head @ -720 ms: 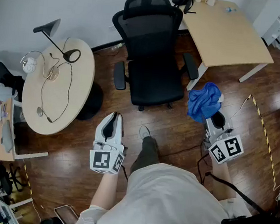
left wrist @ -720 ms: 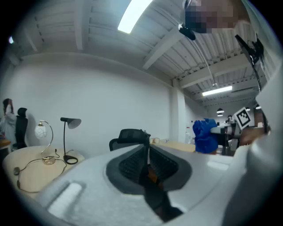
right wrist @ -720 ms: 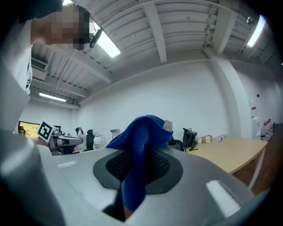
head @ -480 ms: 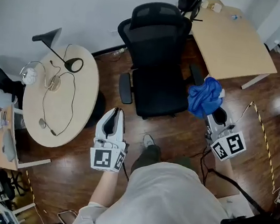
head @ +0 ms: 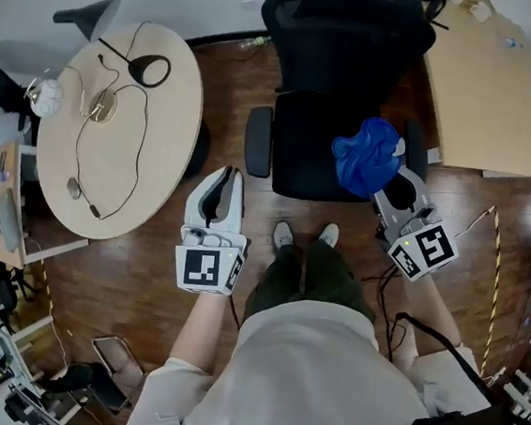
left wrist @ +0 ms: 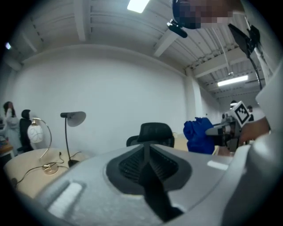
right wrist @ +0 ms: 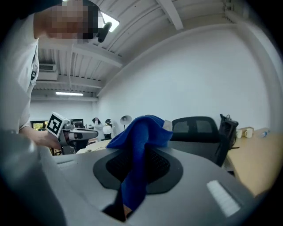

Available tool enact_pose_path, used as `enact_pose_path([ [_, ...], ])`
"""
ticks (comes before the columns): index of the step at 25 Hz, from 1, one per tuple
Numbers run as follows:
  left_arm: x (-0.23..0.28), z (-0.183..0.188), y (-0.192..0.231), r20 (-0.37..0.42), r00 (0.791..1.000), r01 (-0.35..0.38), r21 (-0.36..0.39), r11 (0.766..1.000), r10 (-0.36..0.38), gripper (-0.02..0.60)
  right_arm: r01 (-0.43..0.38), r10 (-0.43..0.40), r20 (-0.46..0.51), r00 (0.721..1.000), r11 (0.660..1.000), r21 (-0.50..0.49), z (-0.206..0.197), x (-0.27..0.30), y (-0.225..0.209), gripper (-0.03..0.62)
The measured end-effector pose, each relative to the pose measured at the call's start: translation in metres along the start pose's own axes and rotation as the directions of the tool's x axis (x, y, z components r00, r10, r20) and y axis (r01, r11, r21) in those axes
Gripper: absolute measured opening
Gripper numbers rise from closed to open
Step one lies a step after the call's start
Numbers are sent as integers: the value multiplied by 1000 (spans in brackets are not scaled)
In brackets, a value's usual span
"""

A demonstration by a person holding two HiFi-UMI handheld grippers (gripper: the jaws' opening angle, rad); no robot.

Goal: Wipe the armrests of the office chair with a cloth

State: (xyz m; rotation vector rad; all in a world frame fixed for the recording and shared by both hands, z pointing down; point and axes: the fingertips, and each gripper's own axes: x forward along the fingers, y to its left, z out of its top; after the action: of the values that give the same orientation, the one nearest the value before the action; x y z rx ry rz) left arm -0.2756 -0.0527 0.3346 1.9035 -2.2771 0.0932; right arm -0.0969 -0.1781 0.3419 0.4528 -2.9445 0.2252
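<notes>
Cloth (head: 365,165) (in right gripper (head: 385,181)) — near chair armrest (head: 413,154)

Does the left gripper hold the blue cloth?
No, the blue cloth is pinched in the right gripper, while the left gripper has its jaws together on nothing.

The wooden floor (head: 146,270) is bearing the office chair (head: 310,146); a round table (head: 159,148) carrying a desk lamp (head: 148,70) is standing left of it, a rectangular desk (head: 485,98) right.
</notes>
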Motion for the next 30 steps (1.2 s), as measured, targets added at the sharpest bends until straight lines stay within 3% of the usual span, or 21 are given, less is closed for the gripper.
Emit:
enact_pose_path([
  [2,1,-24,20,-40,995,-92,-29,995,91,32,-89,90,-44,995,996,29,-29,44,6,67],
  [6,16,-78,54,-84,989,-129,-53,990,124,32,-152,153,-149,977,988,20,-120,152,2,67],
  [11,-24,-139,62,-174,964,-223,-100,970,203,32,-204,193,-351,916,979,6,-253,285,0,67],
  [15,-41,-169,57,-219,951,-252,-139,958,218,32,-210,192,-460,867,978,13,-312,334,-3,67],
  [18,-43,-169,59,-224,949,-259,-148,954,223,32,-203,198,-491,849,978,45,-329,343,2,67],
  [21,-40,-167,61,-228,950,-250,-145,957,213,32,-246,242,-503,829,967,59,-336,328,29,67],
  [24,-32,-166,64,-234,950,-241,-127,962,207,32,-308,308,-496,812,947,84,-339,282,83,67],
  [27,-14,-166,60,-238,954,-215,-113,970,183,31,-389,383,-506,773,916,100,-354,212,143,67],
  [28,-8,-166,58,-238,956,-199,-109,974,169,32,-403,399,-499,770,909,104,-358,193,158,67],
  [30,5,-167,52,-237,962,-161,-97,982,135,32,-389,398,-458,795,914,119,-358,169,169,67],
])
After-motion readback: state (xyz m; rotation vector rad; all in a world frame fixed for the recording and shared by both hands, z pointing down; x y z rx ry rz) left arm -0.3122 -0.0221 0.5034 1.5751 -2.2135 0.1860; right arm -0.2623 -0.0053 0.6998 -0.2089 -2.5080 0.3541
